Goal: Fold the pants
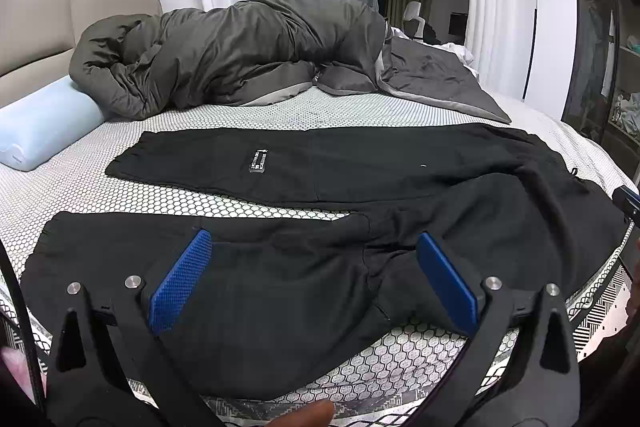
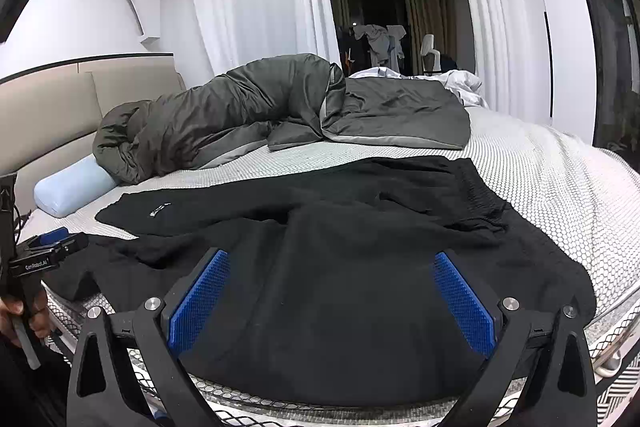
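Black pants (image 1: 320, 179) lie spread flat on the bed, legs pointing left and waistband to the right; they also show in the right wrist view (image 2: 360, 227). The far leg carries a small label (image 1: 258, 160). My left gripper (image 1: 312, 247) is open and empty, its blue pads above the near leg close to the crotch. My right gripper (image 2: 332, 267) is open and empty over the hip area near the bed's front edge. The left gripper also shows at the left edge of the right wrist view (image 2: 52, 247).
A grey duvet (image 1: 224, 51) is bunched at the back of the bed. A light blue pillow (image 1: 44, 131) lies at the left by the headboard. The patterned mattress (image 1: 240, 111) edge runs just under both grippers. White curtains and a wardrobe stand beyond.
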The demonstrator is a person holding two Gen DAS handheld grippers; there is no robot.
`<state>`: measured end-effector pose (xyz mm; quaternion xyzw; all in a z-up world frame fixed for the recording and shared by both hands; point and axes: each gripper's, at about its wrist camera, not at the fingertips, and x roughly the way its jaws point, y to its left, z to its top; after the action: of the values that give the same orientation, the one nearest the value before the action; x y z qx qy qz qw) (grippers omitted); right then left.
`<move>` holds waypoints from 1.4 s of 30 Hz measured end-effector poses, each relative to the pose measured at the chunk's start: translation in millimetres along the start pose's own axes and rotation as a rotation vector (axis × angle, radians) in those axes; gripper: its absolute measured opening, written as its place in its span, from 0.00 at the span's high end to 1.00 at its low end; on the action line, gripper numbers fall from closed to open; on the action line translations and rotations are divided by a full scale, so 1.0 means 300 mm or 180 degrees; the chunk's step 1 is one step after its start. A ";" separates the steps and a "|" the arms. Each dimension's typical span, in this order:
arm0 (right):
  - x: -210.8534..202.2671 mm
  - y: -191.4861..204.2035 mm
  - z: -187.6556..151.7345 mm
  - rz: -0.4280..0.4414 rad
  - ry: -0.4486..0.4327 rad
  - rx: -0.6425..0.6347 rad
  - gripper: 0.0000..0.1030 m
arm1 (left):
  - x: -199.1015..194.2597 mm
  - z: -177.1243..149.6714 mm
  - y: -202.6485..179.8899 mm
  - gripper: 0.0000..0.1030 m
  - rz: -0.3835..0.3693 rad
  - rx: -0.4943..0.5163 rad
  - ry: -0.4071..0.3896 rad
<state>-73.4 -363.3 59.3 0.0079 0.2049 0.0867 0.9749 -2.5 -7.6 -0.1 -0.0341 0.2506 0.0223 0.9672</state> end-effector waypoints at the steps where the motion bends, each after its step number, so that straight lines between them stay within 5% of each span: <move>1: -0.002 0.001 -0.001 -0.0005 0.0001 -0.0002 0.00 | 0.008 0.000 0.005 0.01 -0.0004 -0.0001 0.0000; 42: 0.006 -0.001 -0.008 0.0001 0.0026 -0.0059 0.00 | -0.006 0.001 0.006 0.01 0.0009 0.0028 0.0005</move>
<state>-72.7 -363.5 56.3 -0.0015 0.2081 0.0888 0.9741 -4.1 -5.7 1.0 -0.0295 0.2514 0.0226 0.9672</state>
